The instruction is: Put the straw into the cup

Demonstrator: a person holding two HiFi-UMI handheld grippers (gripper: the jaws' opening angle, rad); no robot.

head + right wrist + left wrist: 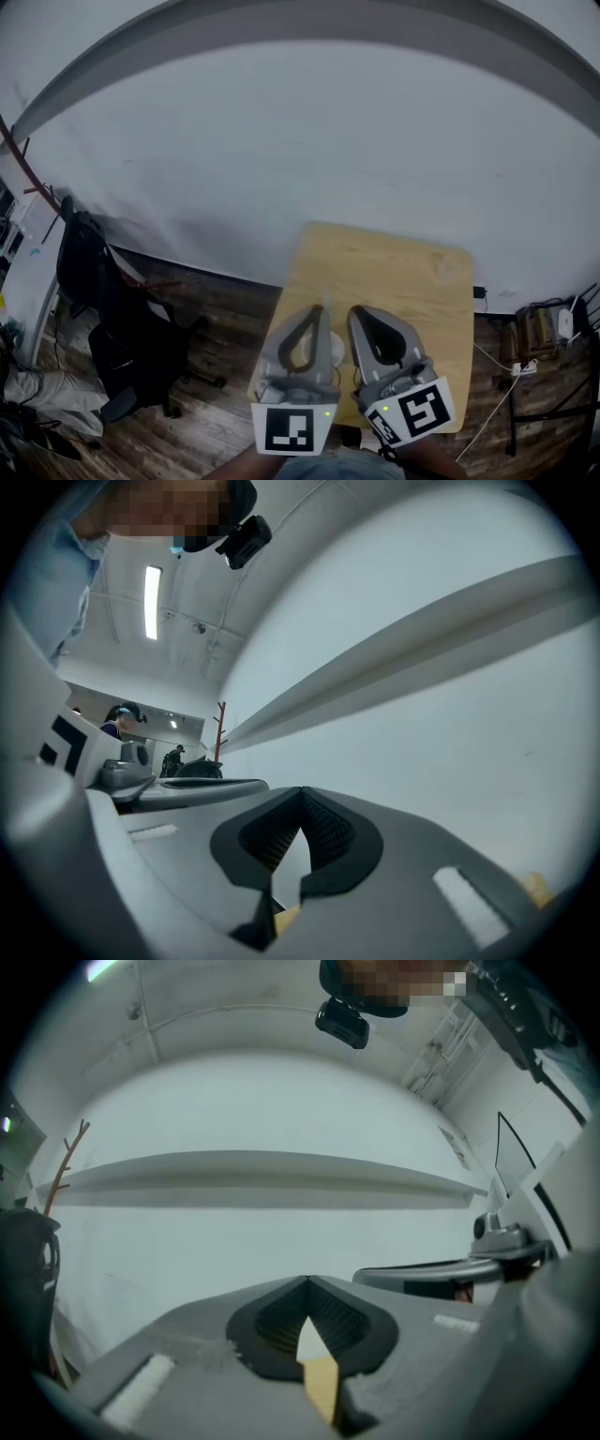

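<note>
A small wooden table point(394, 281) stands against the white wall in the head view. Both grippers are held close under the camera, above its near edge. My left gripper point(320, 309) point(307, 1281) is shut, its tips touching with nothing between them. My right gripper point(360, 311) point(300, 789) is likewise shut and empty. A white rounded thing point(337, 350), perhaps the cup, shows on the table between the two grippers and is mostly hidden by them. I cannot make out a straw. Both gripper views look up at the bare wall, with a sliver of tabletop through the jaws' gap.
A black office chair point(105, 314) stands on the dark wood floor left of the table. Cables and a power strip point(521, 367) lie on the floor to the right. A desk edge point(28, 272) runs along the far left. A coat rack point(64, 1159) stands by the wall.
</note>
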